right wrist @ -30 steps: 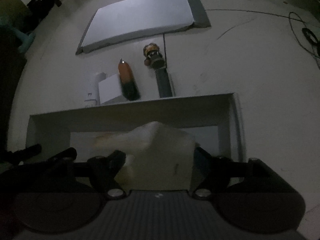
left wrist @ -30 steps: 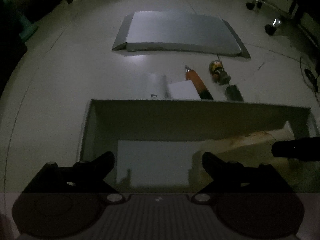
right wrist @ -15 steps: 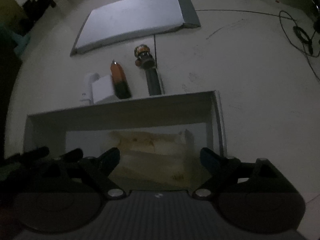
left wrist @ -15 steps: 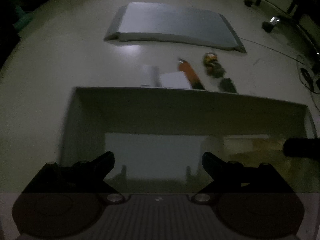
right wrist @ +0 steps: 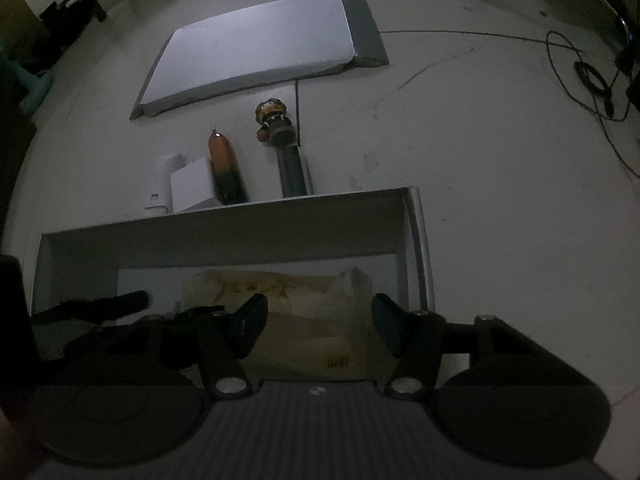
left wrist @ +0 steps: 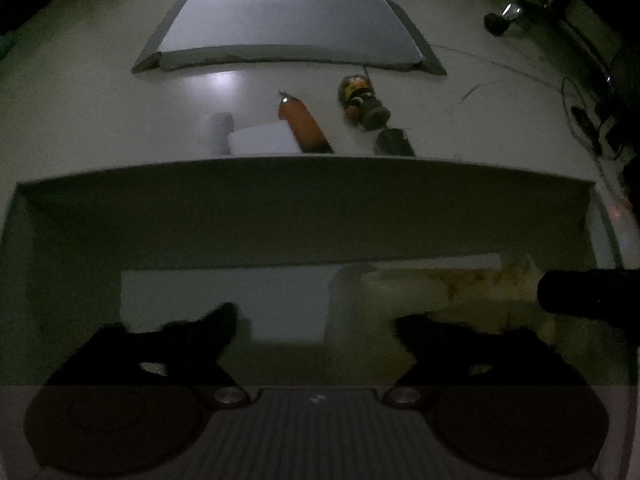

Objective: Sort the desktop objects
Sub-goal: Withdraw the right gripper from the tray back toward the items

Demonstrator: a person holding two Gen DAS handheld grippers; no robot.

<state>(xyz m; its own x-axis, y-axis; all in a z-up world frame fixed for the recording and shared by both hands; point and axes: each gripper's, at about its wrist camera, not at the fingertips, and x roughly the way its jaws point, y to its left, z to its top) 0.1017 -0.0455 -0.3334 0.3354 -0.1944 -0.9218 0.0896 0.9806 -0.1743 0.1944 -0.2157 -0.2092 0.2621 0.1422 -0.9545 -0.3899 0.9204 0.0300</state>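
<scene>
An open grey box (left wrist: 304,216) (right wrist: 224,236) sits on the pale floor right below both grippers. A cream packet (left wrist: 460,288) (right wrist: 304,292) lies flat on its bottom at the right side. My left gripper (left wrist: 316,316) hovers over the box's bare left half; its jaws are closing with nothing between them. My right gripper (right wrist: 320,304) hangs above the packet; its jaws are closing, and the pads do not touch the packet seen in the gap. Beyond the box lie an orange pen-like thing (left wrist: 304,126) (right wrist: 226,168), a small figurine (left wrist: 362,98) (right wrist: 274,120) and a small white box (left wrist: 262,142) (right wrist: 192,186).
A white tube (right wrist: 162,180) lies left of the white box and a dark grey bar (right wrist: 294,172) lies below the figurine. The flat grey lid (left wrist: 288,28) (right wrist: 260,60) rests farther back. Cables (right wrist: 592,76) and chair casters (left wrist: 496,22) are at the right.
My right gripper let go of the cream packet, which now lies flat in the box. My left gripper sank closer to the box. Both pairs of jaws have narrowed.
</scene>
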